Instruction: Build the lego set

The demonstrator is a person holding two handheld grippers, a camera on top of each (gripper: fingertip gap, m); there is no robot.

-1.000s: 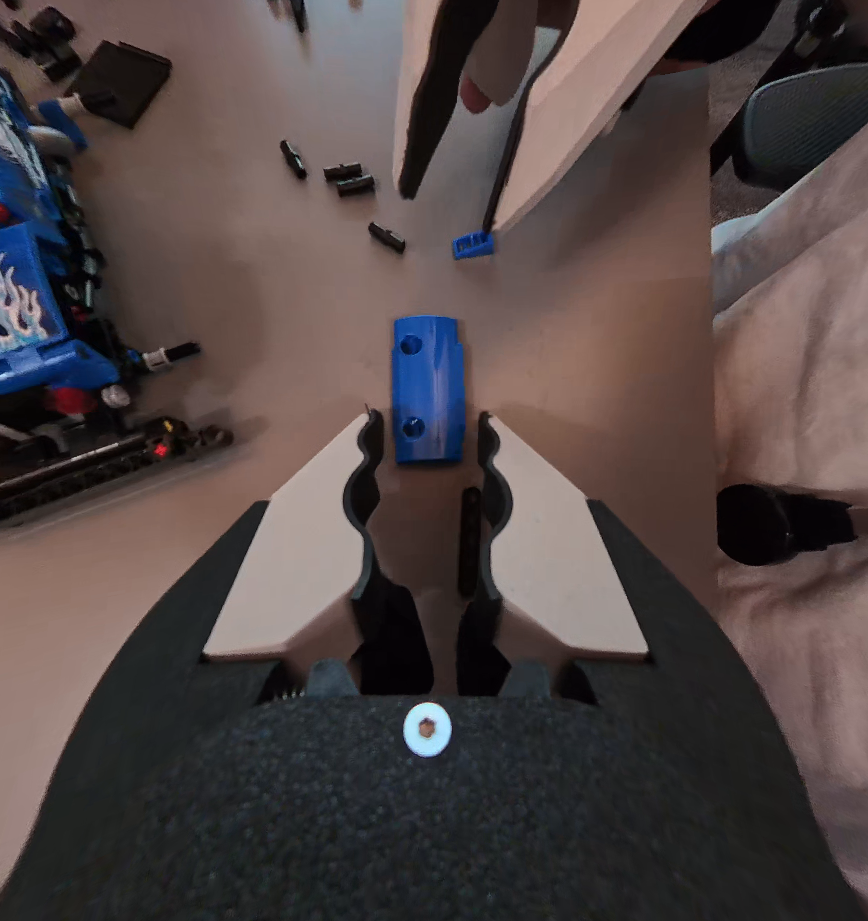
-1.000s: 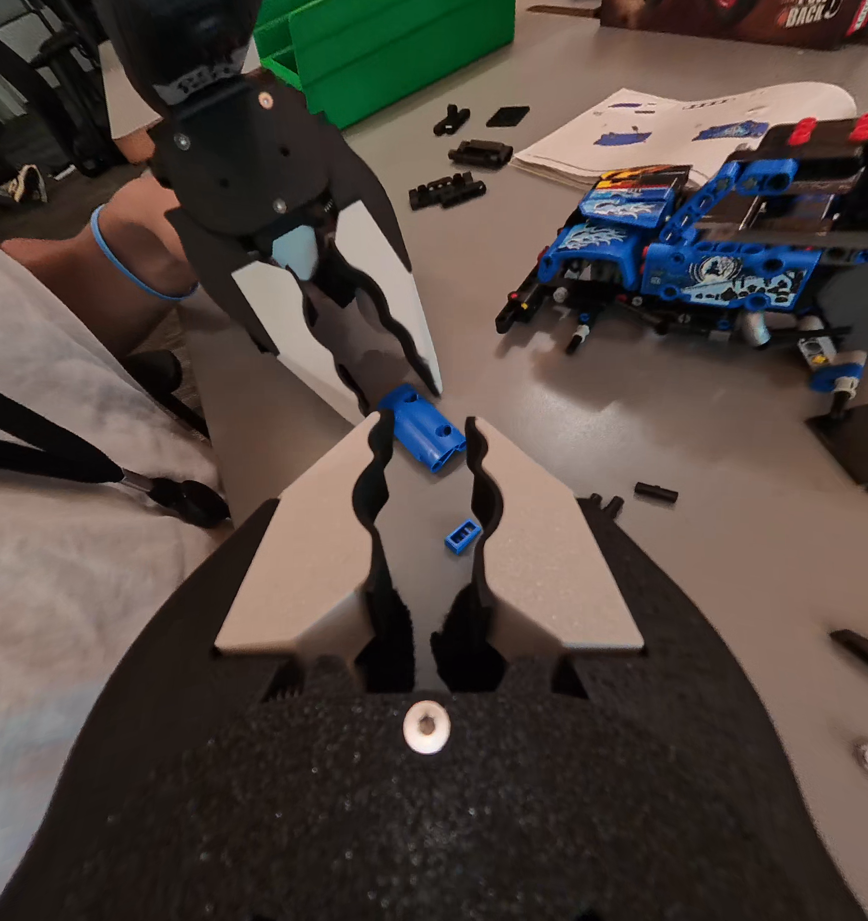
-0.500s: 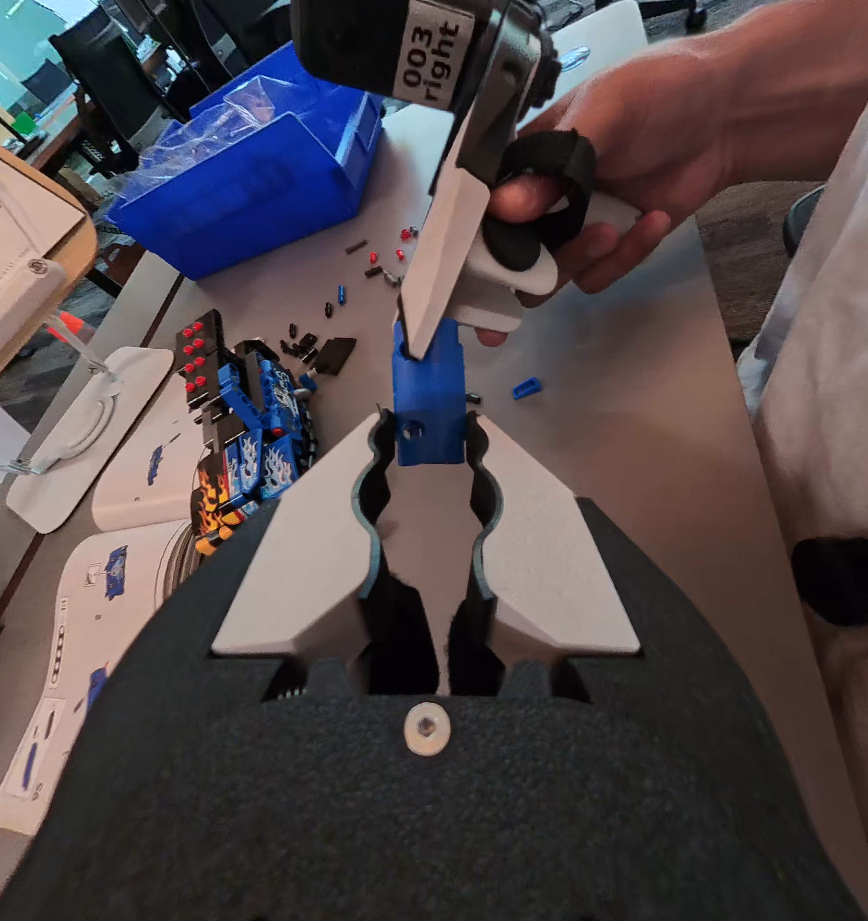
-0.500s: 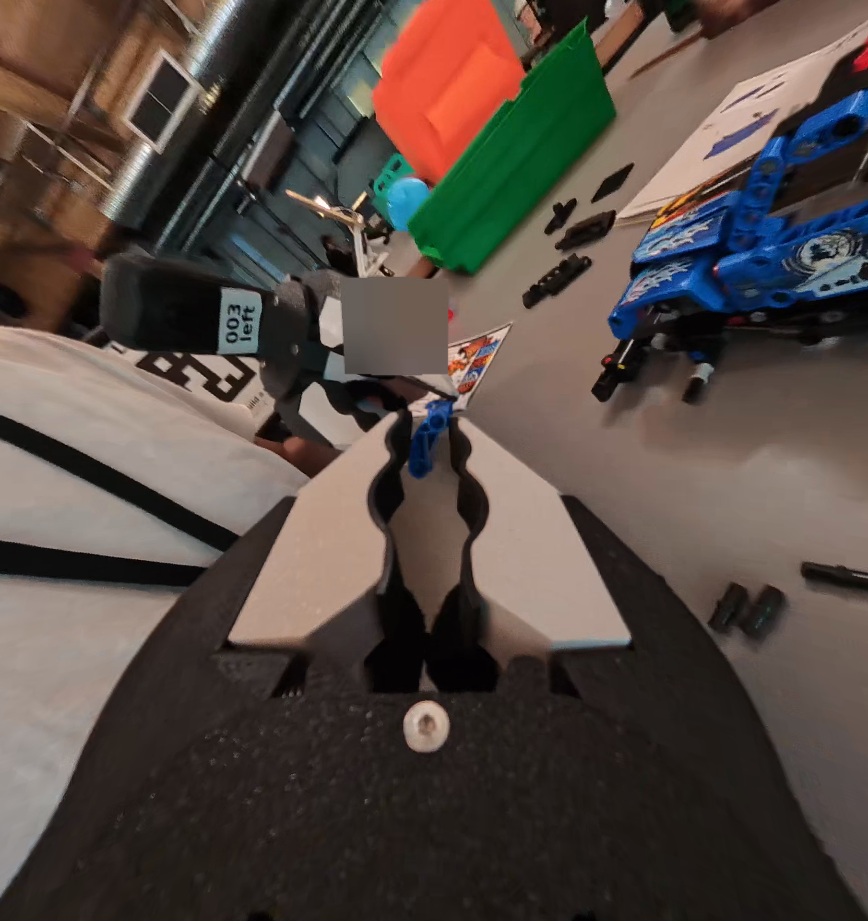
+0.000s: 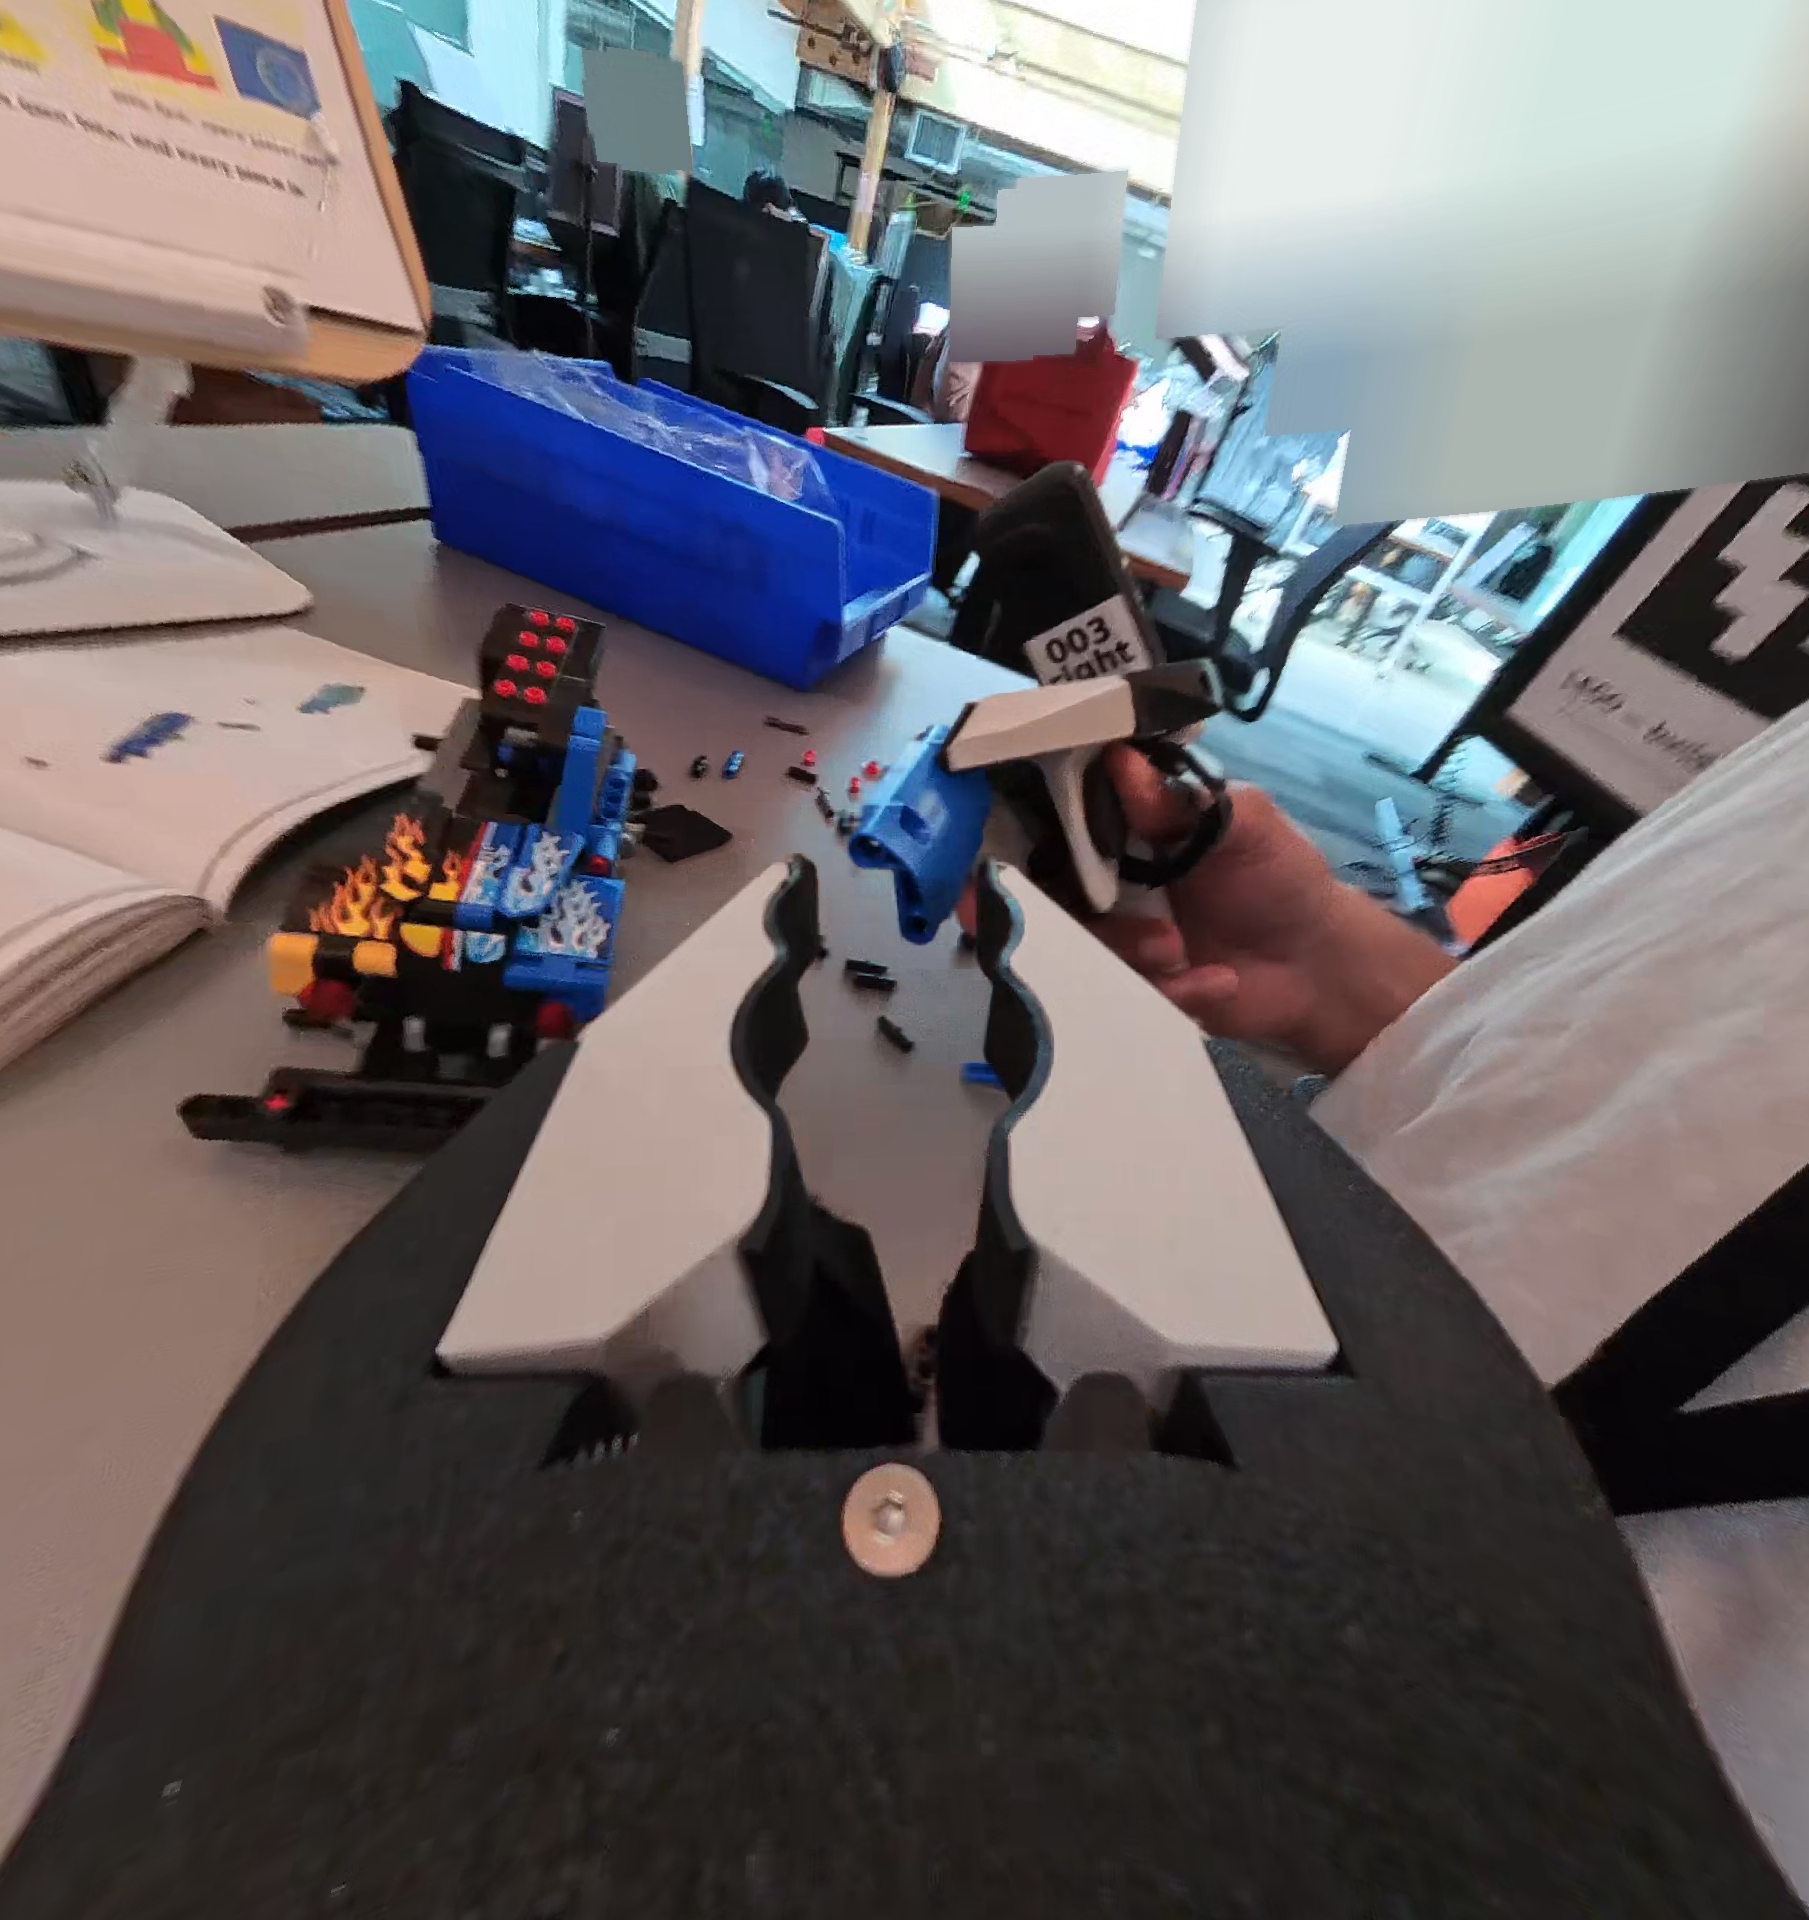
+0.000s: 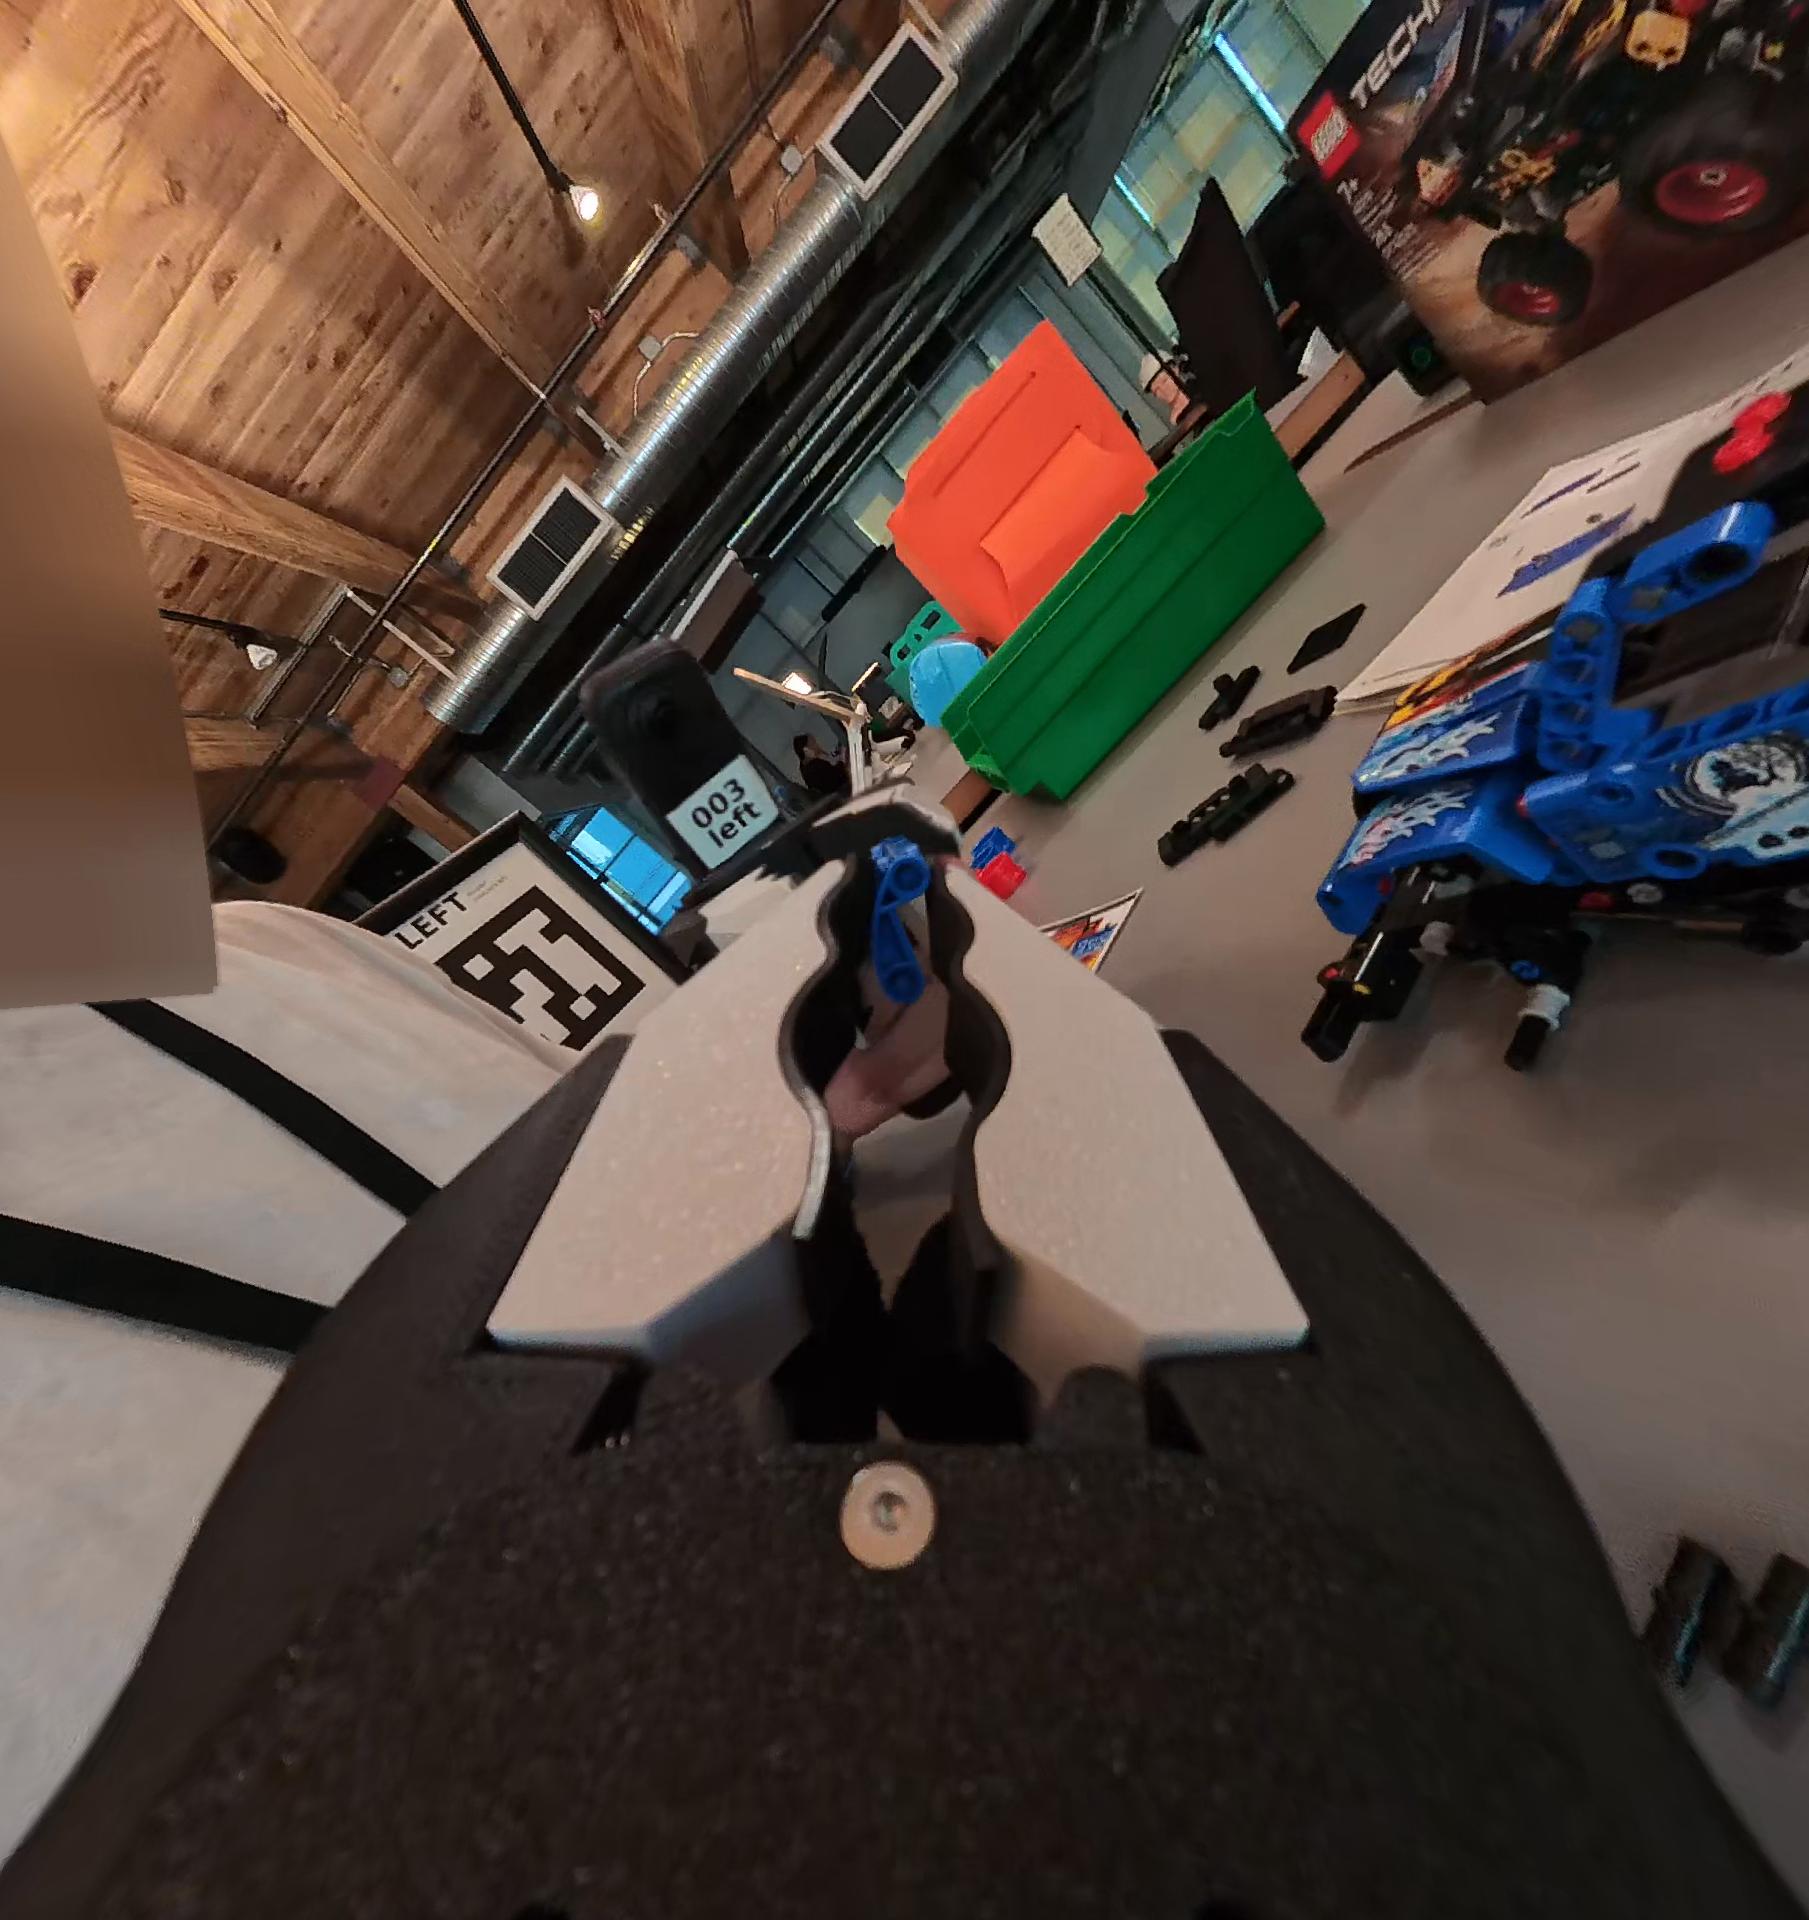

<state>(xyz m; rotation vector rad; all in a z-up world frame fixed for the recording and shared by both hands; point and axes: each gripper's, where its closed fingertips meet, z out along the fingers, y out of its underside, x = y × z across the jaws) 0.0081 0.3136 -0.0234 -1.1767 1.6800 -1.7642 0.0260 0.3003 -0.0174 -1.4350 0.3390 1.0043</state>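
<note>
A blue bin [image 5: 671, 520] on the table [image 5: 100, 1299] holds clear plastic; a green bin's [image 6: 1139, 613] contents are hidden. The right gripper [image 6: 895, 935] clamps a blue holed panel [image 5: 915, 831] above the table. The left gripper [image 5: 889, 914] gapes empty. The flame-decorated truck [image 5: 464, 914] sits nearby.

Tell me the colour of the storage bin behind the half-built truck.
Blue bin, with clear plastic inside; the left wrist view shows it best.
</note>
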